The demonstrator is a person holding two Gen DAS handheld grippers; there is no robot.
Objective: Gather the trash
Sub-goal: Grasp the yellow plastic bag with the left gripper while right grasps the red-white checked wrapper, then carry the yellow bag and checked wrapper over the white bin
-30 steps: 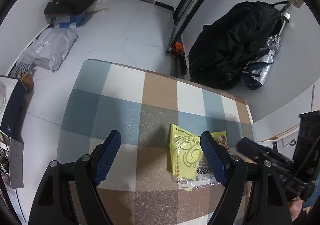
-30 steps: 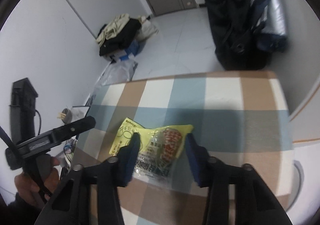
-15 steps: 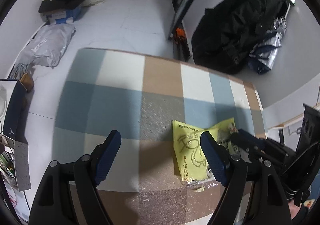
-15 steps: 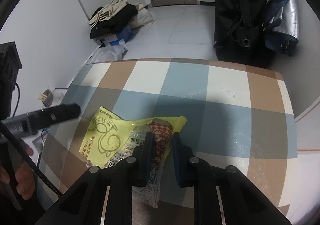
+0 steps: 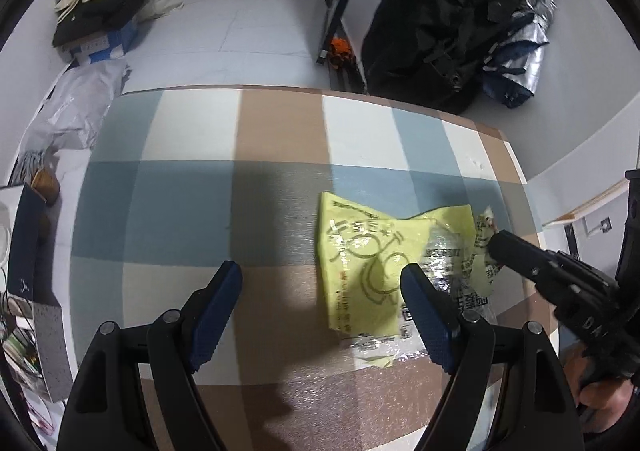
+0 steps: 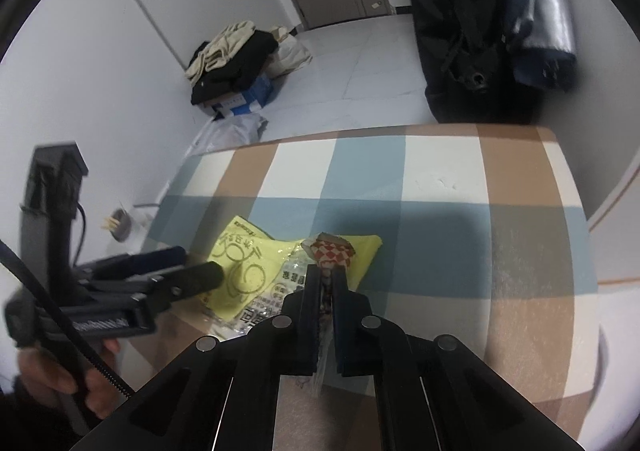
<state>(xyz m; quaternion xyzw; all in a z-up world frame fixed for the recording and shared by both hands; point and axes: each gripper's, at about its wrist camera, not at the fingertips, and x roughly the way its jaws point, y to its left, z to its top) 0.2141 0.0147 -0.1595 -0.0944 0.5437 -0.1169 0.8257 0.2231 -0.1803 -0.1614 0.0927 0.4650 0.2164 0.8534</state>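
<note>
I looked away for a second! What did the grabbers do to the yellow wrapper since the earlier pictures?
The right gripper closed its jaws on the wrapper, pinching the end with the red checks and crumpling it. The left gripper drifted a bit over the table, and the wrapper now lies nearer its right finger. It stayed wide open, holding nothing. The wrapper still lies on the table.

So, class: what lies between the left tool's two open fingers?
Only bare checked tablecloth, seen in the left wrist view; the yellow wrapper lies past its right-hand finger, pinched by the right tool.
</note>
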